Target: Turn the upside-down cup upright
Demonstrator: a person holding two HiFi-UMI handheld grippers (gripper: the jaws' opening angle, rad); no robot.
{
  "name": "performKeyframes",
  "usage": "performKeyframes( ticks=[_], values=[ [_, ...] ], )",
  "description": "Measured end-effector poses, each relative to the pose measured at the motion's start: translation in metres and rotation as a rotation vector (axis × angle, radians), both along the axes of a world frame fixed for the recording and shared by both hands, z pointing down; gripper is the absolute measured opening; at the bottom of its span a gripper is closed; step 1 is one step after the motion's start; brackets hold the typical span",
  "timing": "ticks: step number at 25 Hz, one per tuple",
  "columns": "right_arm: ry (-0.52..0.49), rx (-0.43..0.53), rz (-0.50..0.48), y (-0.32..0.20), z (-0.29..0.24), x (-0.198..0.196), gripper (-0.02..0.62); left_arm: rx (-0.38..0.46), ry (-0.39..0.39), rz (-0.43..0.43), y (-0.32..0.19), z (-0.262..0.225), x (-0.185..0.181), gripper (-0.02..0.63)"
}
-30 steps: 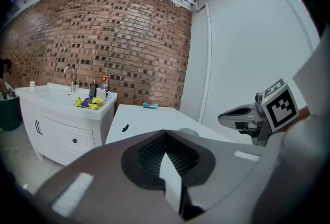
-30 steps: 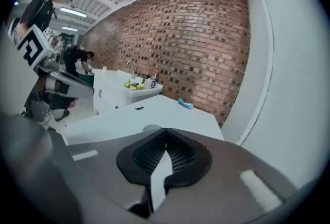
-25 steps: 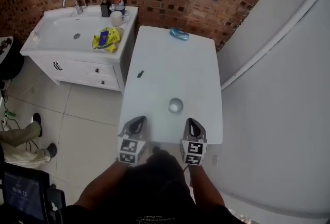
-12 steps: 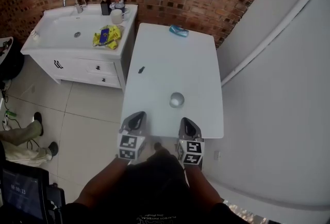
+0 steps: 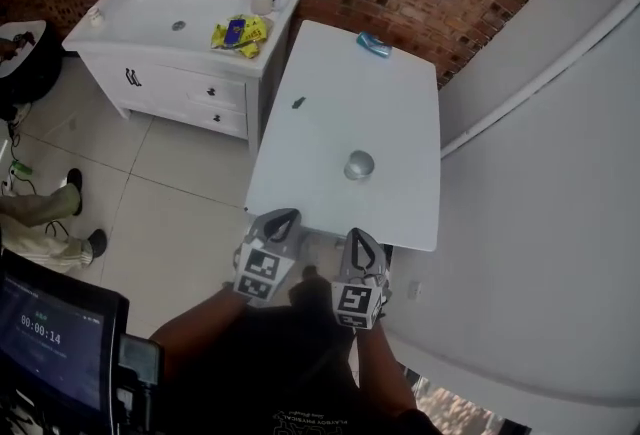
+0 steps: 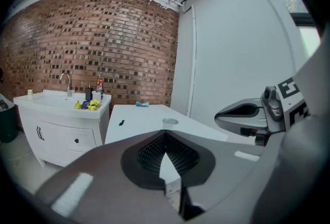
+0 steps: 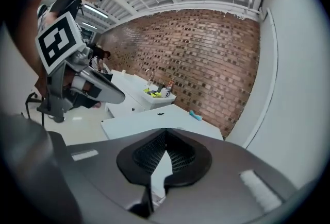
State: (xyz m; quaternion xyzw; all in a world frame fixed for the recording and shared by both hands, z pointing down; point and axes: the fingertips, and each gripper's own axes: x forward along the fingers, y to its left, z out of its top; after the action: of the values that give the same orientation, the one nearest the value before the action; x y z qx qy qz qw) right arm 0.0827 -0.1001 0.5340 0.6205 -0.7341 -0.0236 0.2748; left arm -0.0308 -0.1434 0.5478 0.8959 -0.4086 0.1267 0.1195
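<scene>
A small silver-grey cup (image 5: 359,164) stands rim-down on the near half of the long white table (image 5: 340,93). In the left gripper view the cup (image 6: 169,121) shows just beyond my jaws. My left gripper (image 5: 282,218) and right gripper (image 5: 361,240) hang side by side at the table's near edge, short of the cup. Both are shut with nothing between the jaws, as seen on the left gripper (image 6: 165,138) and the right gripper (image 7: 166,134). Each gripper view also catches the other gripper at its side.
A blue object (image 5: 373,44) lies at the table's far end and a small dark scrap (image 5: 298,103) near its left edge. A white sink cabinet (image 5: 170,33) with yellow packets (image 5: 238,31) stands to the left. A grey wall (image 5: 540,173) runs along the right. A person's legs (image 5: 40,223) show far left.
Both grippers have drawn back from above the table's near end to its edge, still shut. The cup stays in place. The head view has shifted.
</scene>
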Motion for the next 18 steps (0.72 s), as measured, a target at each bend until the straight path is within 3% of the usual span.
performKeyframes(
  ticks=[7,12,18],
  values=[
    [-0.238,-0.037,0.11,0.037,0.008,0.014,0.012,0.013,0.004,0.003,0.028,-0.006,0.009,-0.003],
    [-0.172,-0.031,0.08,0.059,0.009,0.024,0.012,0.014,-0.002,-0.015,0.051,-0.006,0.02,-0.003],
    [-0.205,-0.062,0.051,0.101,0.008,0.035,0.013,0.0,-0.003,-0.013,0.1,-0.009,0.043,-0.003]
  ],
)
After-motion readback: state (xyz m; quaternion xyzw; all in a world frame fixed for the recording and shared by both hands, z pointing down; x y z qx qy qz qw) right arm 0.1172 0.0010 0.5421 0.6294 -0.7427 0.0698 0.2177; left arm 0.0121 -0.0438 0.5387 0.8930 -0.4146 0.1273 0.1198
